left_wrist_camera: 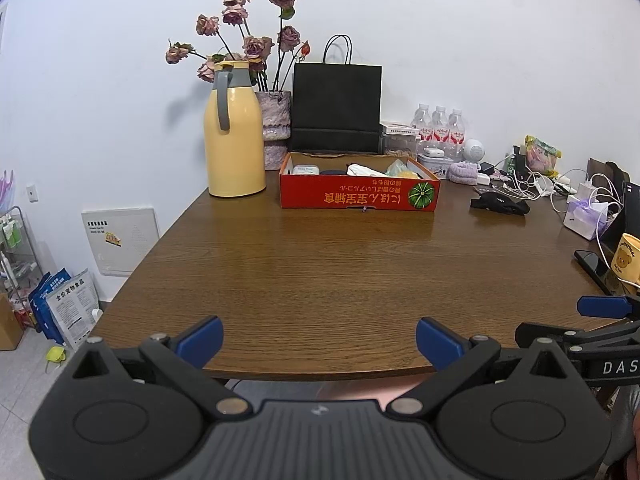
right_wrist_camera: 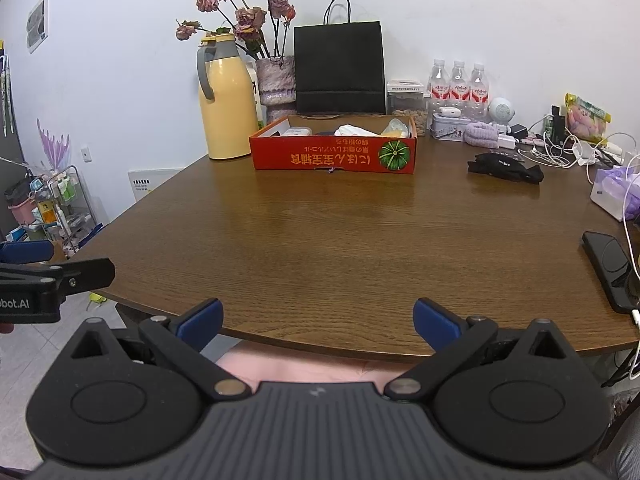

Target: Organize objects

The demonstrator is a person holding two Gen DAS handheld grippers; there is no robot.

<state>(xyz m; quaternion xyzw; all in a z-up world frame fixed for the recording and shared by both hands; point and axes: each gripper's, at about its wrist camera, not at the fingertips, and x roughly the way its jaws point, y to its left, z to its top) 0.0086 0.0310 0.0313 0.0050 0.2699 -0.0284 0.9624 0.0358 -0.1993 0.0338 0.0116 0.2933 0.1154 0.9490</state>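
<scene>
A red cardboard box (left_wrist_camera: 358, 196) (right_wrist_camera: 334, 158) with a pumpkin picture stands at the far side of the brown wooden table (left_wrist_camera: 320, 280) (right_wrist_camera: 340, 240); it holds several small items, among them a white case and crumpled white paper. My left gripper (left_wrist_camera: 319, 340) is open at the near table edge, nothing between its blue pads. My right gripper (right_wrist_camera: 318, 320) is also open and empty at the near edge. Each gripper shows at the side of the other's view. A black strap-like object (left_wrist_camera: 500, 203) (right_wrist_camera: 506, 168) lies to the right of the box.
A yellow thermos (left_wrist_camera: 234, 132) (right_wrist_camera: 228, 100), a vase of dried roses (left_wrist_camera: 274, 128) and a black paper bag (left_wrist_camera: 336, 106) (right_wrist_camera: 340, 66) stand behind the box. Water bottles (right_wrist_camera: 460, 84), cables, chargers, a tissue pack (right_wrist_camera: 612, 192), a black phone (right_wrist_camera: 606, 268) and a yellow cup (left_wrist_camera: 626, 258) crowd the right side.
</scene>
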